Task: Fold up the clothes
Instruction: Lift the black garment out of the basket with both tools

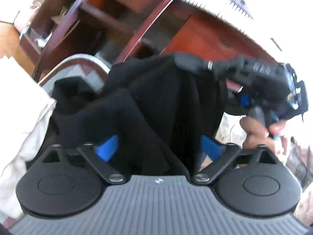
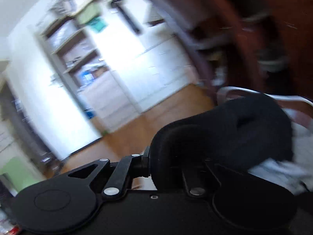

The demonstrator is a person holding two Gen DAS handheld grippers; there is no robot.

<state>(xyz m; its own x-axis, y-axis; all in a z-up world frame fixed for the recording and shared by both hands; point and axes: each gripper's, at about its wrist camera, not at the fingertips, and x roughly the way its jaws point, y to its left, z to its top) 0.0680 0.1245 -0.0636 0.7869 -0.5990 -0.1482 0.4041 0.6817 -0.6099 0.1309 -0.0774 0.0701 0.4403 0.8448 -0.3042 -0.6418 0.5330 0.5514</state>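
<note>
In the left wrist view, the black garment is seen hanging bunched and unfolded, so most of the folding is judged still to be done. It is draped between the spread blue pads of the left gripper, unpressed, while its upper edge is pinched by the right gripper.

In the right wrist view, the right gripper is clamped on the cloth, which is bulged over its jaws.

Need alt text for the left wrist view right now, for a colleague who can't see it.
A black garment hangs in folds between the open left tongs, its top edge pinched by the right tongs, held by a hand at the right. Behind are blurred reddish wooden shelves.
</note>
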